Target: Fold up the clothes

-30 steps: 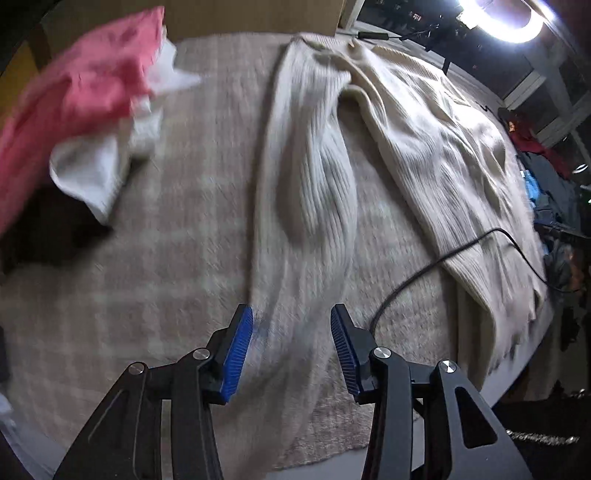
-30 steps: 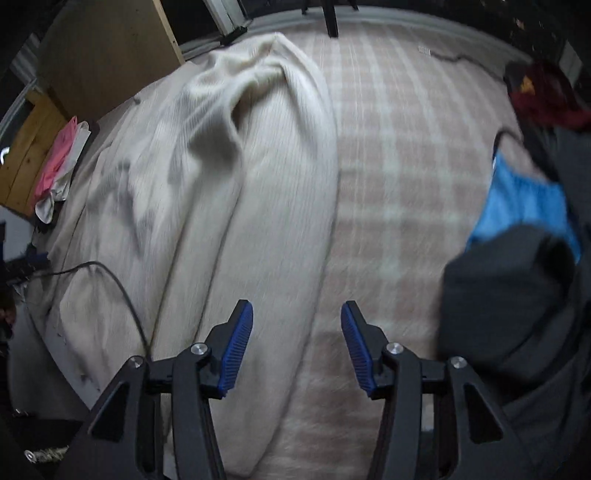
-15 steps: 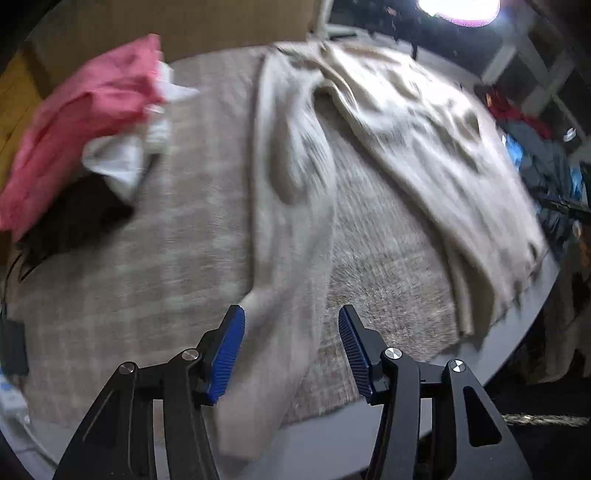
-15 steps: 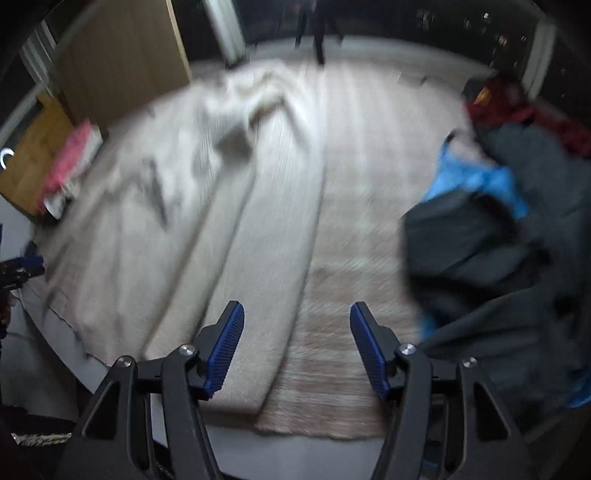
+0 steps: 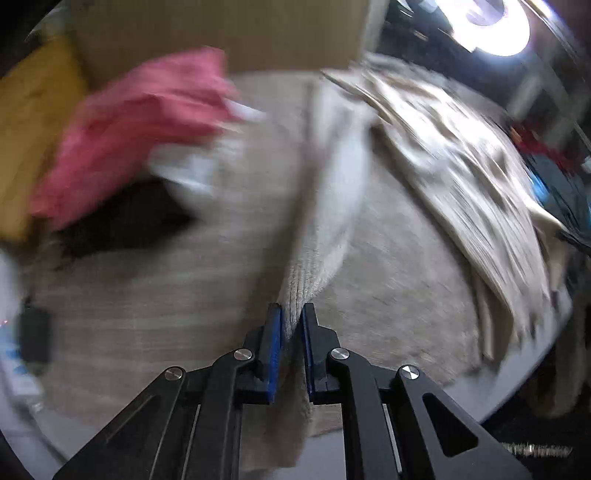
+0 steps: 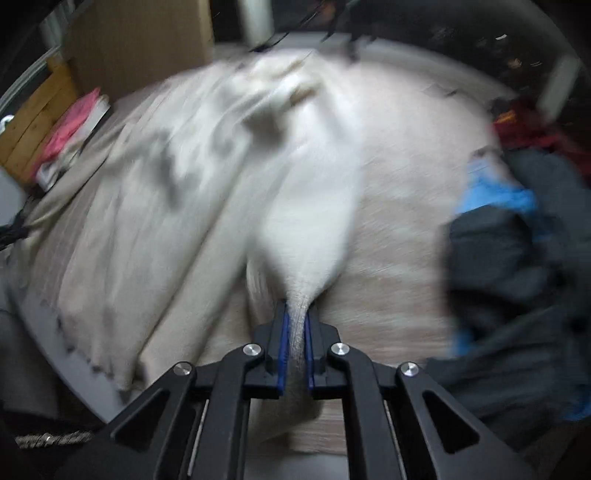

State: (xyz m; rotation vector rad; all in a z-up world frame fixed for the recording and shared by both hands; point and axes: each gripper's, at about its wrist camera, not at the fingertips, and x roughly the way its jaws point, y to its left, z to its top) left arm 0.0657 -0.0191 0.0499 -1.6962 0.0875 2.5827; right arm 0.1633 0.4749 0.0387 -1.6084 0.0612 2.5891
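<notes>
A cream ribbed sweater lies spread on a round table under a checked beige cloth. In the left wrist view one long sleeve runs toward me, and my left gripper is closing on its cuff end, blue pads pressing the knit from both sides. In the right wrist view the sweater fills the left half. Its other sleeve narrows into my right gripper, which is shut on that cuff. Both views are blurred by motion.
A pink and white pile of clothes lies at the table's far left, with a dark garment under it. Dark grey and blue clothes are heaped on the right side. A bright ring lamp stands beyond the table. The table's rim is close.
Both grippers were open over the sleeves and have closed on the cuff ends. Both have pulled back and up, lifting the sleeve ends, and each view has tilted and blurred.
</notes>
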